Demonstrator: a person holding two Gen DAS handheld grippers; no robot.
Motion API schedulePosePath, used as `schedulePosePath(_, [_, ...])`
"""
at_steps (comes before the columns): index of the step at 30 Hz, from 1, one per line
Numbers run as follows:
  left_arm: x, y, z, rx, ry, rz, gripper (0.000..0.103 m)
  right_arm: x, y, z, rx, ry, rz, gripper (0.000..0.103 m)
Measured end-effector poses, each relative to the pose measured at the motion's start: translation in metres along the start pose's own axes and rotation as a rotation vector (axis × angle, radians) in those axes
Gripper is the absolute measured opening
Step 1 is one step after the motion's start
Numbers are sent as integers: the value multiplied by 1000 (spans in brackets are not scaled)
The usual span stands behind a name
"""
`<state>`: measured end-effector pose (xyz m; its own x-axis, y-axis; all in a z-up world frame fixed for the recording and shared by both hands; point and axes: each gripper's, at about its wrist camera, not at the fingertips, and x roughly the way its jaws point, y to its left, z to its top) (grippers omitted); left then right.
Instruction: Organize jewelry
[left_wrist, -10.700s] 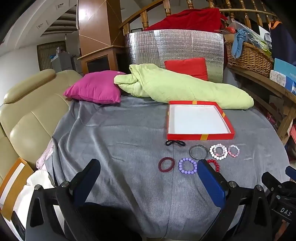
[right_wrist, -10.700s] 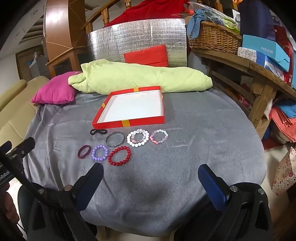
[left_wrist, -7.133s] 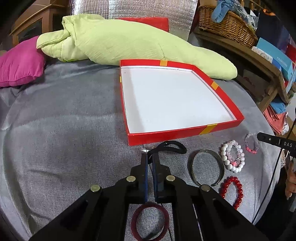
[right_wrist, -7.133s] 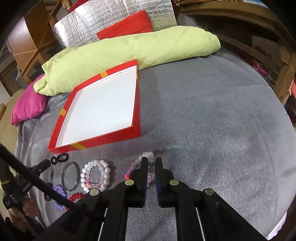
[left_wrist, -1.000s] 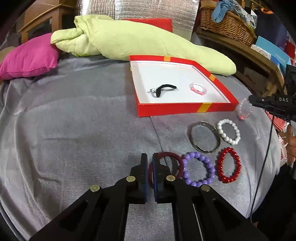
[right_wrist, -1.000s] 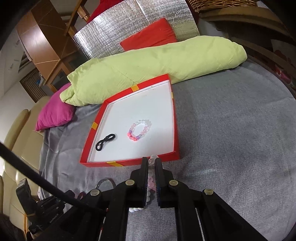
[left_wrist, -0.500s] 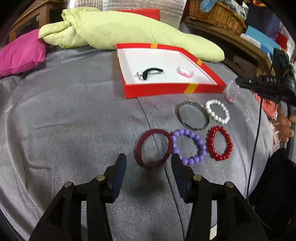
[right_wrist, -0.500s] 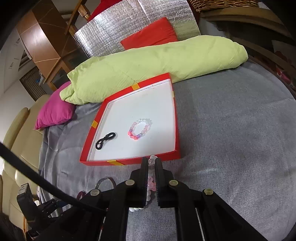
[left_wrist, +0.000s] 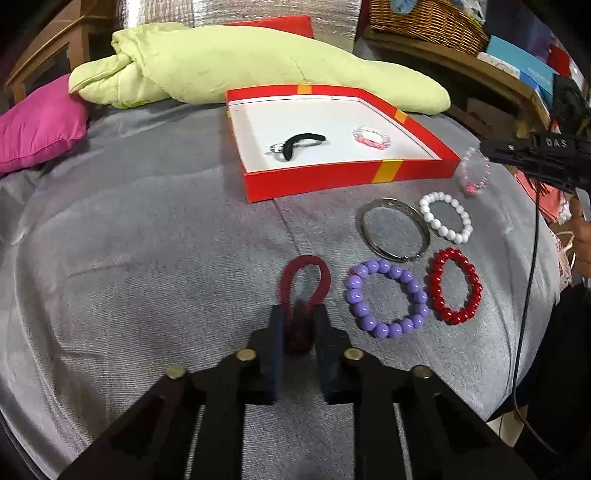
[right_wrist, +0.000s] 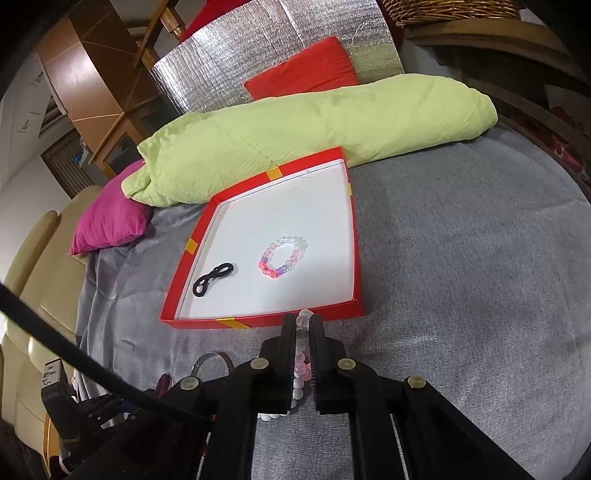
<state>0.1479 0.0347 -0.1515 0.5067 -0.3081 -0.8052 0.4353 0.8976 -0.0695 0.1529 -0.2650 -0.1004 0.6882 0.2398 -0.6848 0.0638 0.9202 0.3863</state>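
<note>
The red tray (left_wrist: 347, 177) sits on the grey cloth (left_wrist: 147, 240) and already holds a black hair tie (left_wrist: 301, 144) and a pink beaded bracelet (left_wrist: 371, 137). Just in front of the tray's near wall, the left gripper (left_wrist: 298, 328) has its jaws drawn in around the near edge of the dark red bangle (left_wrist: 304, 280), which is tilted up off the cloth and blurred, so whether they truly pinch it cannot be told. The right gripper (right_wrist: 303, 343) hovers just before the tray's near right corner, its jaws pressed together on a clear-and-pink beaded bracelet (right_wrist: 302, 347) that hangs edge-on between them. Likely risks: the smooth rigid bangle may pivot or slip out of a shallow edge grip during the lift, and the dangling bracelet could catch the tray's near wall if carried in too low, nudging the light tray. Only the left wrist view shows the items still waiting in front of the tray: the silver bangle (left_wrist: 395, 234), the white bead bracelet (left_wrist: 445, 218), the purple bead bracelet (left_wrist: 386, 299) and the red bead bracelet (left_wrist: 456, 291). The right wrist view alone shows how tightly the carried bracelet is clamped.
</note>
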Motion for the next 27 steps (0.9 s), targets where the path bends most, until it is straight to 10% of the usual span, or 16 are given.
schedulePosePath(27, [-19,-29,70,-17,-254,-40,8,0,35,35,-18,-101,111,8])
